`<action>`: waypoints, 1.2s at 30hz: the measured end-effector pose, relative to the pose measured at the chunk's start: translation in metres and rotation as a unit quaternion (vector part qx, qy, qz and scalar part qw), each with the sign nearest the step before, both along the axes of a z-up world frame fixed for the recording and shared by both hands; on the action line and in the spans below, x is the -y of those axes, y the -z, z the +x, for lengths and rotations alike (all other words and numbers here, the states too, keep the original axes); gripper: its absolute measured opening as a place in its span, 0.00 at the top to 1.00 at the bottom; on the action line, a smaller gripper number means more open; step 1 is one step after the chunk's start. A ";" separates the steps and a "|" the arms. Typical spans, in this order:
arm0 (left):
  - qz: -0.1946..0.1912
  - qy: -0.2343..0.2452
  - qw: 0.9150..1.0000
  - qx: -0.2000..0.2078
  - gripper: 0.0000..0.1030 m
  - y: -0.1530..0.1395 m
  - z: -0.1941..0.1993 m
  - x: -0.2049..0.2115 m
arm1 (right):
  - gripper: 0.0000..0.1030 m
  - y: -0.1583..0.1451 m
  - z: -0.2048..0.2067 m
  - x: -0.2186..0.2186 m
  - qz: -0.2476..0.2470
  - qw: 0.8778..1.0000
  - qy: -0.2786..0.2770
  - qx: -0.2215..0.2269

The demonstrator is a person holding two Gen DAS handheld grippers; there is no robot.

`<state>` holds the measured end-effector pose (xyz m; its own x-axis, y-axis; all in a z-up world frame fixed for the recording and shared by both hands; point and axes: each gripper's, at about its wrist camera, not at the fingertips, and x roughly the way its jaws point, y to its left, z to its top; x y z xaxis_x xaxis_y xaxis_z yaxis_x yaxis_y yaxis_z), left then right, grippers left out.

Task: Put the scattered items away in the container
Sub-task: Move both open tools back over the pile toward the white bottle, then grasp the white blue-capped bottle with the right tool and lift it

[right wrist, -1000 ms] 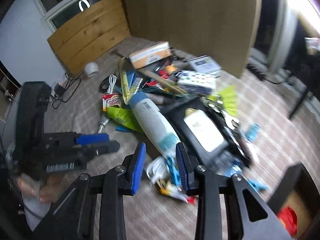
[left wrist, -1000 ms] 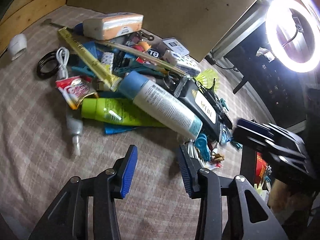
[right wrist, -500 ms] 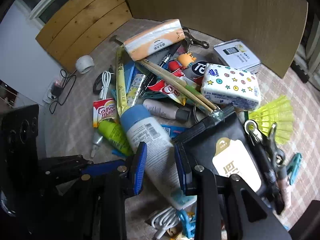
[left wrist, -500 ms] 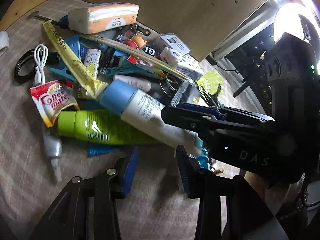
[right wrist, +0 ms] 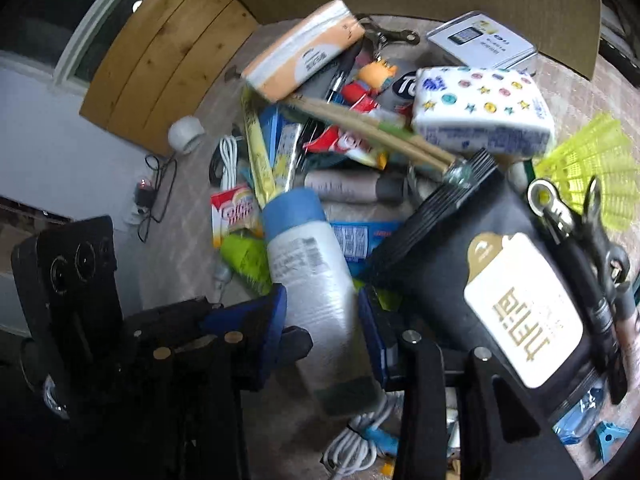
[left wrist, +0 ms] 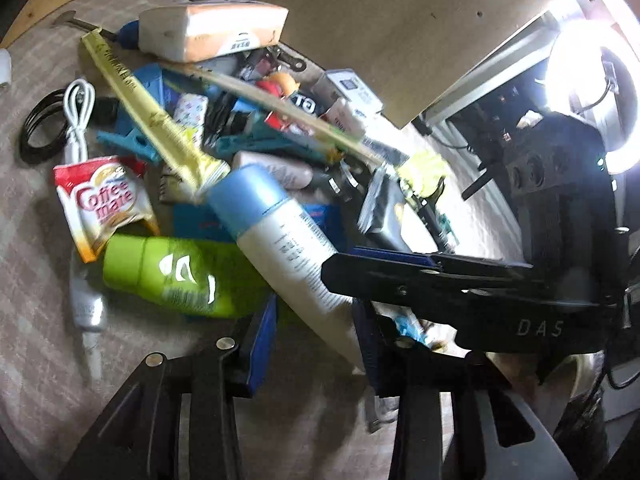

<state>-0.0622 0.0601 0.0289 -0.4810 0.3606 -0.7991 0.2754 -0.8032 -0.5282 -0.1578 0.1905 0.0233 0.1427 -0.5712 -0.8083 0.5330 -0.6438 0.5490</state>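
The right tool (right wrist: 322, 330) is seen with its blue pads set either side of a white bottle with a blue cap (right wrist: 308, 276); its jaws have just been opening, and whether the pads press on the bottle cannot be told. The left tool (left wrist: 314, 344) is held half open, having just widened, with the bottle's lower end (left wrist: 296, 256) lying between its fingers; contact cannot be judged through the blur. Just left of the left tool a green tube (left wrist: 172, 276) is laid on the checked cloth (left wrist: 36, 280), and beyond it a Coffee mate sachet (left wrist: 102, 204). To the right of the right tool a black pouch with a cream label (right wrist: 492, 280) is seen. Farther off, a star-printed tissue pack (right wrist: 480, 112) and an orange tissue pack (right wrist: 304, 56) are piled. No container can be made out.
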 end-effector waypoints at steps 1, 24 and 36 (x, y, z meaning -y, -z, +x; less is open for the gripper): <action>0.000 0.002 1.000 -0.003 0.65 0.001 0.003 0.000 | 0.63 0.001 0.003 0.002 0.002 1.000 -0.005 -0.002; -0.029 0.049 0.998 -0.009 0.56 0.002 -0.001 -0.014 | 0.72 0.004 0.023 0.004 -0.007 0.999 0.037 -0.015; -0.036 0.056 0.997 -0.044 0.56 -0.028 0.012 -0.028 | 0.73 -0.016 0.037 -0.005 -0.042 0.996 0.070 -0.023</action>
<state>-0.0506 0.0880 0.0571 -0.5107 0.3596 -0.7809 0.1358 -0.8632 -0.4863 -0.1207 0.1956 0.0397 0.0201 -0.6491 -0.7604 0.4670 -0.6664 0.5812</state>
